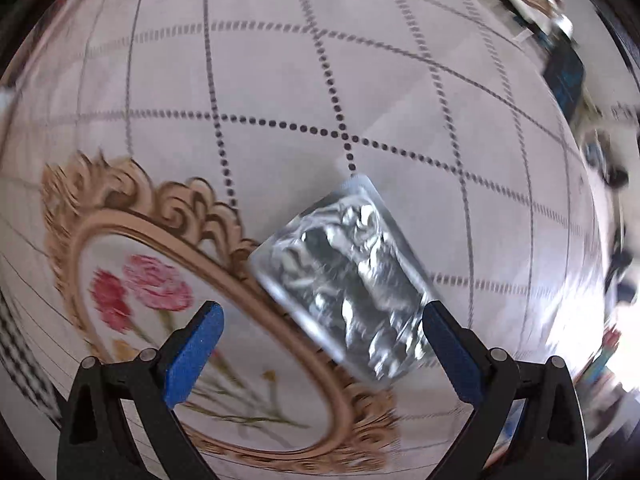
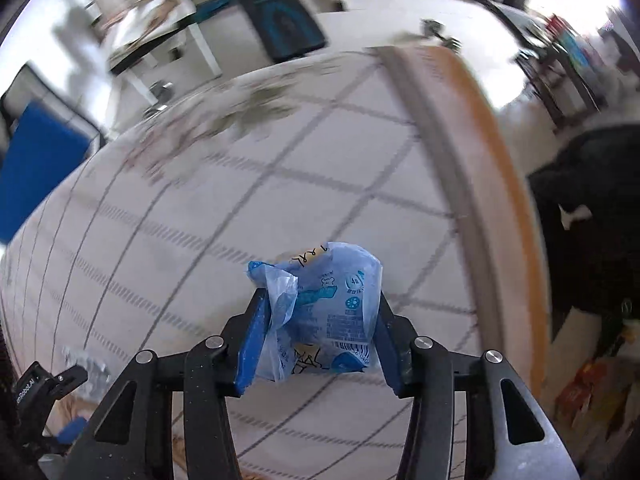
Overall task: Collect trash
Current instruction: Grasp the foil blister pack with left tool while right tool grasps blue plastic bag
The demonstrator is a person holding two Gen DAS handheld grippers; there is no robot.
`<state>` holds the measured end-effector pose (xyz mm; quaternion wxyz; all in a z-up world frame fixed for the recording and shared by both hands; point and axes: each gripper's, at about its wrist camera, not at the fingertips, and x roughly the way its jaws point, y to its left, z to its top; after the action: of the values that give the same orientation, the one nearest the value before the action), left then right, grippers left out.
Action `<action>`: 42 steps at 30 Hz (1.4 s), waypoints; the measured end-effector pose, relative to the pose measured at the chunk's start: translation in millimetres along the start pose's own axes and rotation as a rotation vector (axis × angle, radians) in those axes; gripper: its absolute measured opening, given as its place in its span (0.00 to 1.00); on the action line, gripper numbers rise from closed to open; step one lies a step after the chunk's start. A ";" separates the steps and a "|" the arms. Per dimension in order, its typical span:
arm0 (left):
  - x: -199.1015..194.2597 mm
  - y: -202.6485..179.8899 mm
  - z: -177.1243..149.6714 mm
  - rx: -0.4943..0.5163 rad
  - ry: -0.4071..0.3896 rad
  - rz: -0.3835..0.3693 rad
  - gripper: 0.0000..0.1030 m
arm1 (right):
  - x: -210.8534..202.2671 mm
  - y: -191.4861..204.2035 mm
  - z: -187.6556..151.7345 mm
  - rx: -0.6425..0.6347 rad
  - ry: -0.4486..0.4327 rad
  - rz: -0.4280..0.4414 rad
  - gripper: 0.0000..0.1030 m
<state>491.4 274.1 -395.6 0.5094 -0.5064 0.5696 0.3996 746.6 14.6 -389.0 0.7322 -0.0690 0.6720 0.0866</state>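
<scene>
A crumpled silver foil wrapper (image 1: 344,280) lies on the checked tablecloth (image 1: 260,80). My left gripper (image 1: 322,308) hangs over it, open, jaws wide apart; the wrapper sits between them, close to the right pad (image 1: 452,352) and far from the left pad (image 1: 196,356). In the right wrist view my right gripper (image 2: 320,312) is shut on a blue printed plastic wrapper (image 2: 336,312), which bulges up between both pads above the cloth. The silver foil wrapper (image 2: 86,364) also shows at the lower left there.
A printed gold oval frame with red flowers (image 1: 152,292) marks the cloth left of the foil. The table's wooden edge (image 2: 500,160) runs down the right. Beyond it are the floor, a dark object (image 2: 592,216), a blue seat (image 2: 36,168) and a dark panel (image 2: 280,16).
</scene>
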 end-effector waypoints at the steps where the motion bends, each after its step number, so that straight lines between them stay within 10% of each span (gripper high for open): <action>1: 0.4 1.5 2.3 -0.024 0.002 0.002 0.98 | 0.7 -3.1 4.6 0.008 0.003 -0.002 0.50; 8: 0.1 -14.1 14.1 -0.050 -0.039 0.051 0.94 | 2.0 3.6 6.0 -0.026 -0.011 -0.043 0.50; 17: 0.3 -41.3 -45.2 0.600 -0.154 0.221 0.82 | -7.1 10.4 -28.6 -0.191 0.016 -0.057 0.50; 25: -18.6 -0.2 -38.4 0.536 -0.159 0.117 0.83 | -12.6 8.1 -57.9 -0.212 0.062 0.016 0.55; 32: -1.4 -78.6 -48.8 1.040 -0.157 0.282 0.84 | -7.0 22.2 -53.5 -0.325 0.086 -0.022 0.65; 39: 4.1 -115.1 -41.7 1.134 -0.129 0.297 0.84 | 0.2 23.9 -50.7 -0.330 0.095 -0.026 0.65; 42: -0.7 -119.7 -31.8 1.121 -0.089 0.225 0.69 | 1.9 25.5 -53.0 -0.338 0.087 -0.031 0.65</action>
<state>603.6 223.2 -382.5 0.6779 -0.0779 0.7228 0.1092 689.6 27.9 -395.1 0.6815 -0.2053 0.6779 0.1840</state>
